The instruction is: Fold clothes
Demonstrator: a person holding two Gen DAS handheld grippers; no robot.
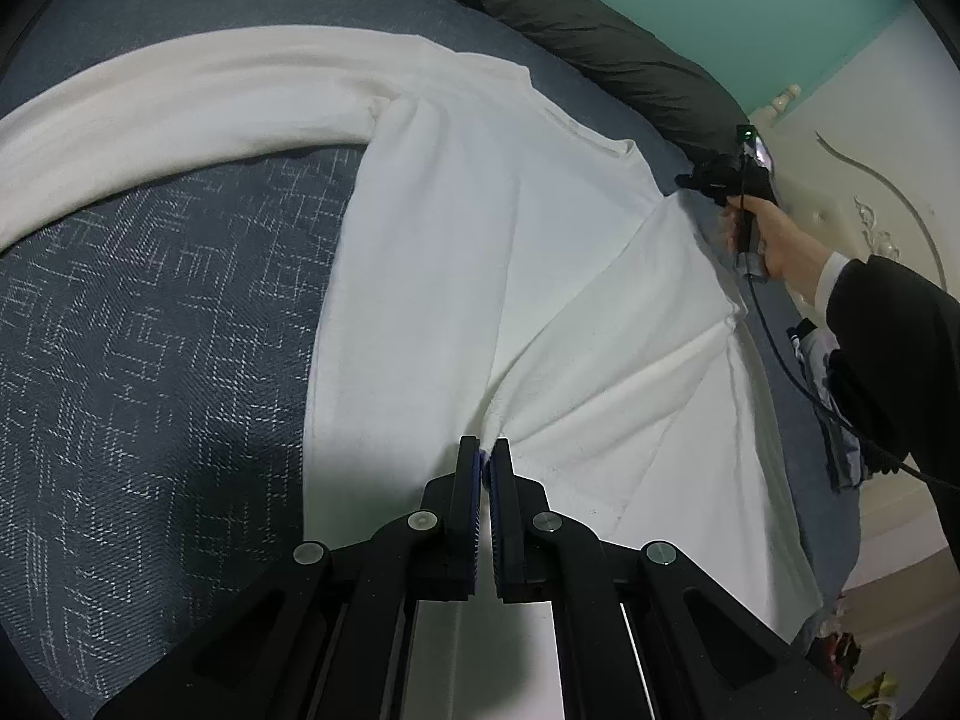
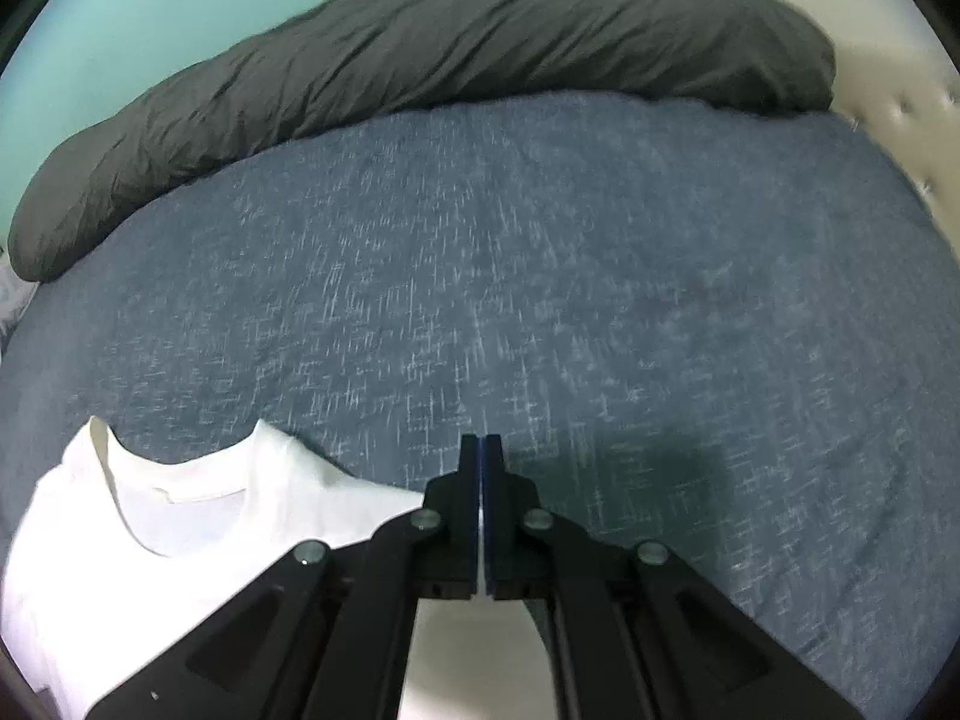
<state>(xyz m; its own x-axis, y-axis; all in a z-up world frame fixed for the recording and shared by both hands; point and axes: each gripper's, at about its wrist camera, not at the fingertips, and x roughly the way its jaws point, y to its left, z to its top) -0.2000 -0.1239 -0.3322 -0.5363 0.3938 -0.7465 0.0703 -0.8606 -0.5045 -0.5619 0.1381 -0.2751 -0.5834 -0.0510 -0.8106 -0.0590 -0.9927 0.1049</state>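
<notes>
On blue bedspread (image 1: 150, 312): white shirt (image 1: 456, 276) spread flat. Left gripper (image 1: 487, 450) pinches shirt fold at near edge. Right gripper (image 2: 482, 444) pressed together, empty, just right of collar (image 2: 180, 480). Dark duvet (image 2: 420, 48) far.

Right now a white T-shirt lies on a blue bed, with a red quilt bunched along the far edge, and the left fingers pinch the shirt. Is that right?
Not quite. The quilt is dark grey, not red, as the right wrist view shows plainly. The rest holds: the white T-shirt lies on the blue bed, and the left fingers pinch a fold of it.
</notes>
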